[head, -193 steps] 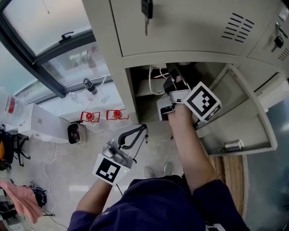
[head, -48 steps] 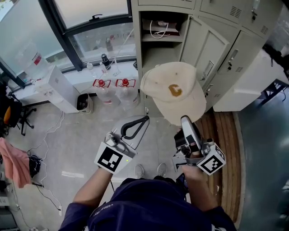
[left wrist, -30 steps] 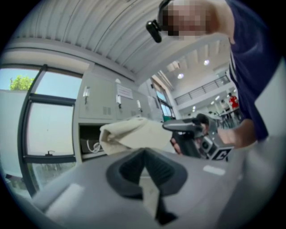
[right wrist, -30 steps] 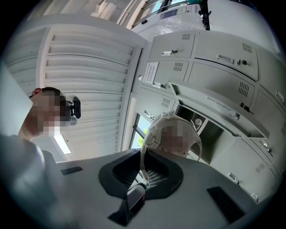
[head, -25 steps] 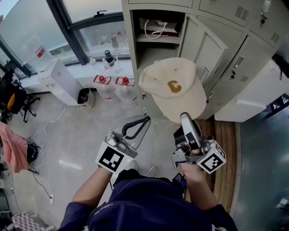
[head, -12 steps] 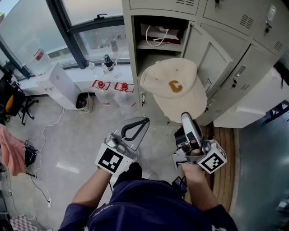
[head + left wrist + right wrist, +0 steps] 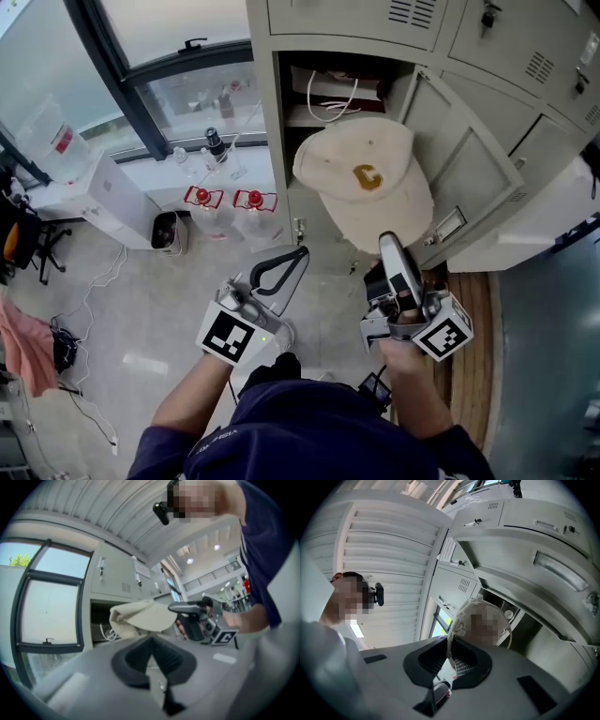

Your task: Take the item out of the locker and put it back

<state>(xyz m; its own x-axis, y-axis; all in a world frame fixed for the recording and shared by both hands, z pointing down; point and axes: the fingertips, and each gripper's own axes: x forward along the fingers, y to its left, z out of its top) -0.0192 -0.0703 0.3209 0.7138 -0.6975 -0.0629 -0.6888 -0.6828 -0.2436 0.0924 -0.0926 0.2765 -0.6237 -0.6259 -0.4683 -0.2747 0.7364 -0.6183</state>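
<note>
Grey lockers, pale floor, window | right tongs — gripping cap

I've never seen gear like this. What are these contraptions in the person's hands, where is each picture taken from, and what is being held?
No robot here: a person holds a two-jaw gripper in each hand. The top-down picture comes from a camera on the person's head; the two rounded pictures come from cameras riding on the grippers, looking along their jaws. The right gripper pinches a beige cap by its edge, in front of an open locker. The left gripper is shut and empty. Bottles with red caps stand on the floor below the window.
</note>
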